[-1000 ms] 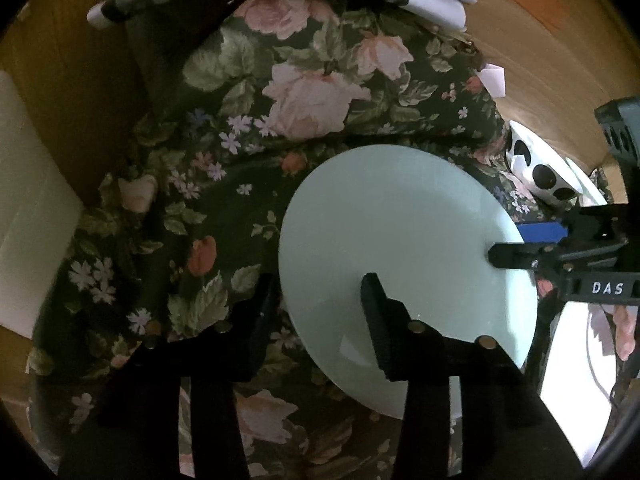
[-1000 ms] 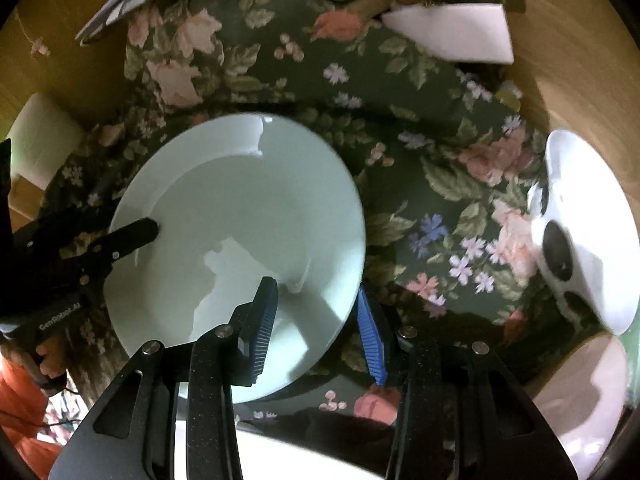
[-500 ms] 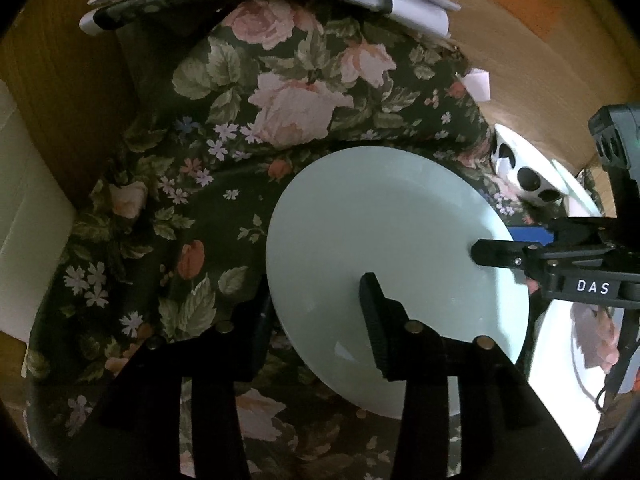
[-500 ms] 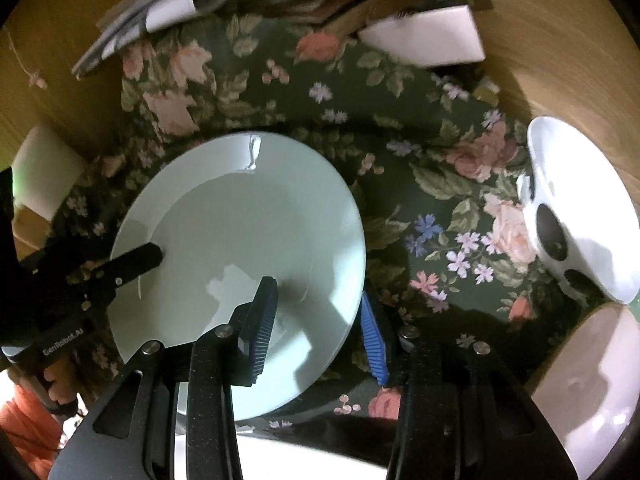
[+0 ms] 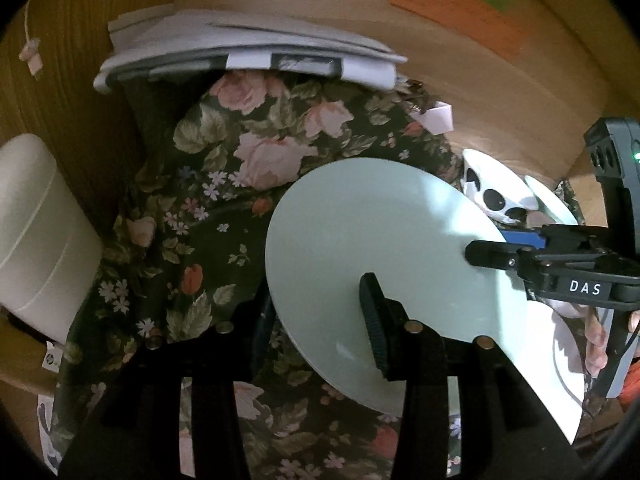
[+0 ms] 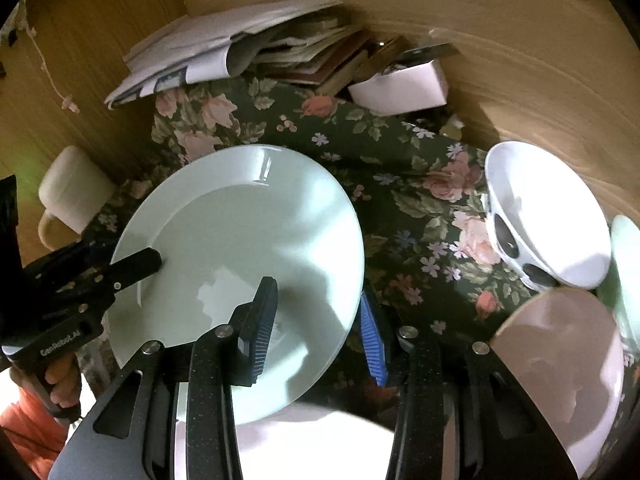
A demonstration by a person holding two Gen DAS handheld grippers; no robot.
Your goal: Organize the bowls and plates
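Note:
A pale green plate (image 5: pixel 380 248) (image 6: pixel 248 248) is held in the air above the floral cloth (image 5: pixel 208 216) (image 6: pixel 404 184), tilted. My left gripper (image 5: pixel 316 312) is shut on its left rim; it shows in the right wrist view (image 6: pixel 132 268). My right gripper (image 6: pixel 316 320) is shut on the opposite rim; it shows in the left wrist view (image 5: pixel 492 252). A white bowl with black spots (image 6: pixel 544 216) (image 5: pixel 496 196) lies on the cloth to the right. A white plate (image 6: pixel 320 444) (image 5: pixel 560 364) lies below the held plate.
A pinkish plate (image 6: pixel 560 376) lies at the lower right. A cream mug (image 6: pixel 72 196) (image 5: pixel 36 232) stands at the left. Papers and books (image 6: pixel 240 52) (image 5: pixel 248 56) and a white box (image 6: pixel 400 84) are piled at the back against the wooden wall.
Both grippers have lifted the green plate higher above the cloth; more of the back wall and the mug has come into view. Both grips are unchanged.

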